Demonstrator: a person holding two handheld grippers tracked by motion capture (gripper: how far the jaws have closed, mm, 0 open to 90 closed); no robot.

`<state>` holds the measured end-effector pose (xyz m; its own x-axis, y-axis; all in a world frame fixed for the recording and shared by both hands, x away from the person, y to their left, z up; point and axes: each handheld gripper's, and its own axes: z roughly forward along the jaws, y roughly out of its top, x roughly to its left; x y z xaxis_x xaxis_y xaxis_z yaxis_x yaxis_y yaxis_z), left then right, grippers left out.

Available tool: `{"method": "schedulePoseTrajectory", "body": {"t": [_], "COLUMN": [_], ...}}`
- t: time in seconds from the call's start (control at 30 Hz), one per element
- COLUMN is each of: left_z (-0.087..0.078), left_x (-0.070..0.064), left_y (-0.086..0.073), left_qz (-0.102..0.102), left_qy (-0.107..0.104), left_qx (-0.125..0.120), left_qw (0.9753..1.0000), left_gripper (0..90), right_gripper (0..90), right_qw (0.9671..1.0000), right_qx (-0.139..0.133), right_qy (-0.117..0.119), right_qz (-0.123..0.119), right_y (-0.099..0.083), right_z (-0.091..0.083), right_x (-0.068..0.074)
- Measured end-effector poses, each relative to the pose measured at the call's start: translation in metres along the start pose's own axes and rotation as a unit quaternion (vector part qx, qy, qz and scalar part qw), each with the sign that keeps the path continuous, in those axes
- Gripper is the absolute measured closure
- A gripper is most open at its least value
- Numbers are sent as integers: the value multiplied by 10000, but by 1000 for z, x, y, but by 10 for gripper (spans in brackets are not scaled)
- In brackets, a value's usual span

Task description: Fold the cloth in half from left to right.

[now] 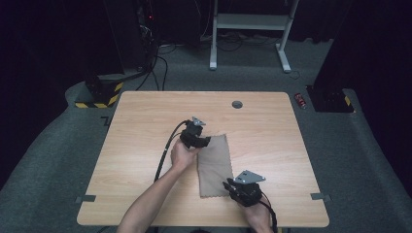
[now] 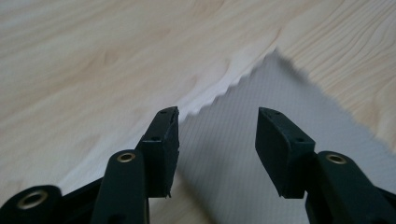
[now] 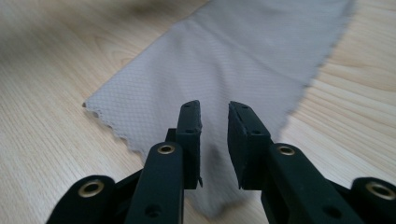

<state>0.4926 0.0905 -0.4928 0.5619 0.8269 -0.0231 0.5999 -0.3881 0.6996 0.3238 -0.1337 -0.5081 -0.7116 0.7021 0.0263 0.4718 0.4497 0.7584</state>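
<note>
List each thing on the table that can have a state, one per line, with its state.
cloth: lying flat on the table, unfolded, zigzag-cut edges, not gripped.
left gripper: jaws wide open, over the cloth's far corner.
right gripper: jaws open by a narrow gap, over the cloth's near end.
table: wooden top, bearing the cloth.

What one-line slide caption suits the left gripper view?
Open left gripper poised over a zigzag-edged corner of the grey cloth on the wooden table.

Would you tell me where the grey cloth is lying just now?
In the high view the grey cloth lies flat on the wooden table, right of centre, between the left gripper at its far corner and the right gripper at its near edge.
</note>
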Motion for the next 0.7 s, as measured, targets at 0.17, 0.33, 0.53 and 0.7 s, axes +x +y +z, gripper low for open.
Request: {"method": "schedulePoseTrajectory", "body": {"t": [0.17, 0.33, 0.53, 0.7], "left_z": [3, 8, 9, 8], "left_x": [7, 19, 23, 38], "left_y": [-16, -20, -20, -23], "left_qz": [-37, -205, -277, -521], "left_qy": [297, 440, 557, 708], "left_qx": [118, 162, 102, 77], "left_qw": [9995, 9987, 9980, 9961], "left_gripper": [496, 491, 484, 490], "right_gripper": [716, 682, 661, 656], "right_qw": [9997, 9993, 9992, 9990], "right_qx": [200, 247, 224, 239], "right_qy": [114, 201, 260, 310], "right_qz": [-114, -203, -213, -236], "right_y": [-1, -6, -13, -12], "right_z": [15, 12, 5, 5], "right_x": [4, 3, 0, -2]}}
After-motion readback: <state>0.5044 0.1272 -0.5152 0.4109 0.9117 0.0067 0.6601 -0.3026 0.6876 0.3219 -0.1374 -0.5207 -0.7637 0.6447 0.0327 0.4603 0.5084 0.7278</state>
